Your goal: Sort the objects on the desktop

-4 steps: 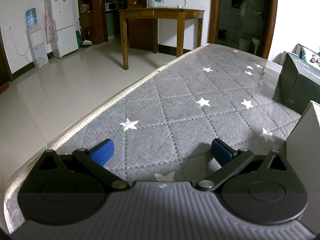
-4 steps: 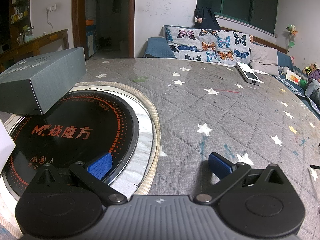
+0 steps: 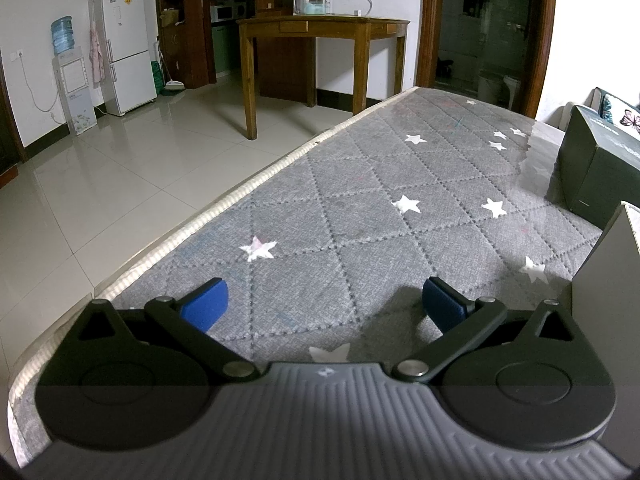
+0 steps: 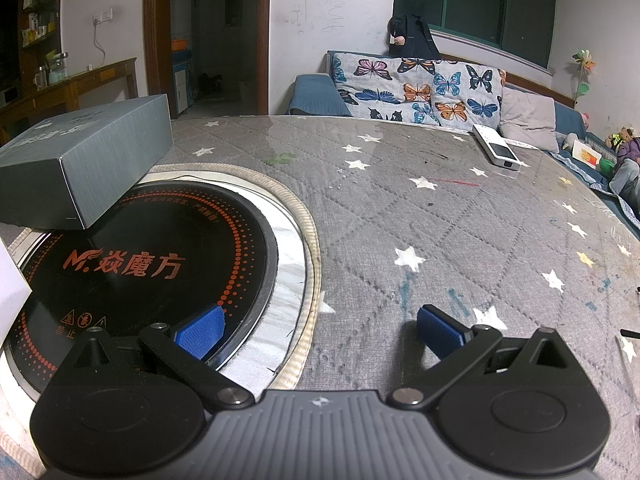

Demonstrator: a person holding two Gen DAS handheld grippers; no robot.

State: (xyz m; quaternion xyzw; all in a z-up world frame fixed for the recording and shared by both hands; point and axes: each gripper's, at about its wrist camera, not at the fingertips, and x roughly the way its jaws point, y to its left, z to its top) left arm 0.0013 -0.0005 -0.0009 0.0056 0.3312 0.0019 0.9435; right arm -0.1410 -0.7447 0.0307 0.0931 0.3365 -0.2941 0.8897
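Both claws spread wide, empty: left claw [image 3: 325, 304] over the grey starred worktop [image 3: 360, 208], right claw [image 4: 320, 330] near the round cooktop [image 4: 132, 264]; grey box [image 4: 92, 164] rests on its far-left edge

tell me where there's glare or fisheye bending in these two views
Left wrist view: sheen on the floor tiles, blown-out white at the right edge, and the table edge bows. Right wrist view: dimmer, glare on the table cover, window dark.

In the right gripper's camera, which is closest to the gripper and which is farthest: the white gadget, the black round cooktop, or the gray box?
1. Black round cooktop: under the right gripper, left side.
2. Gray box: farther back left, overlapping the cooktop's rim.
3. White gadget: far right, near the butterfly cushions.
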